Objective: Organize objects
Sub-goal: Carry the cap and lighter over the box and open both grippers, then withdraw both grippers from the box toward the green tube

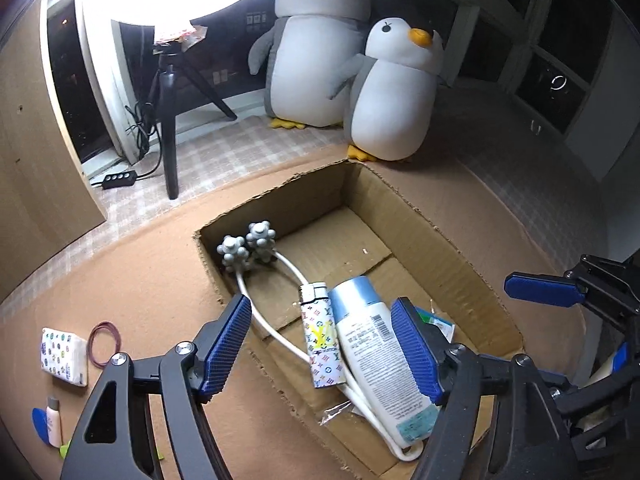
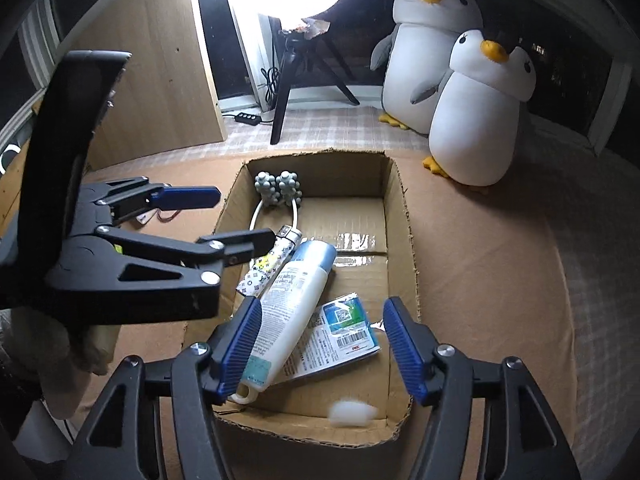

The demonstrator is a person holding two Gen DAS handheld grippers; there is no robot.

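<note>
Left gripper point(image 1: 322, 346) over near end of the cardboard box point(image 1: 460, 240), fingers released, spread wide; the patterned lighter point(image 1: 322, 344) and white lotion bottle point(image 1: 376, 356) lie in the box below the gap, not pressed by either pad. Right gripper point(image 2: 320, 346) likewise over the box, fingers released, nothing gripped; a small white cotton ball point(image 2: 352, 414) shows blurred just below them near the box's front wall. No earlier view to compare.

Box contents, near to far: bottle lying tilted, partly on a printed sachet point(image 2: 340, 332); lighter beside the bottle; white-handled massager point(image 1: 248, 250) with grey knobbed balls at the far left corner.

On the brown surface point(image 1: 140, 280) left of the box: tissue pack point(image 1: 64, 356), rubber band point(image 1: 105, 341), small tube point(image 1: 54, 420).

Beyond: ring light point(image 1: 208, 0) on a tripod, two plush penguins point(image 1: 360, 68) side by side.
</note>
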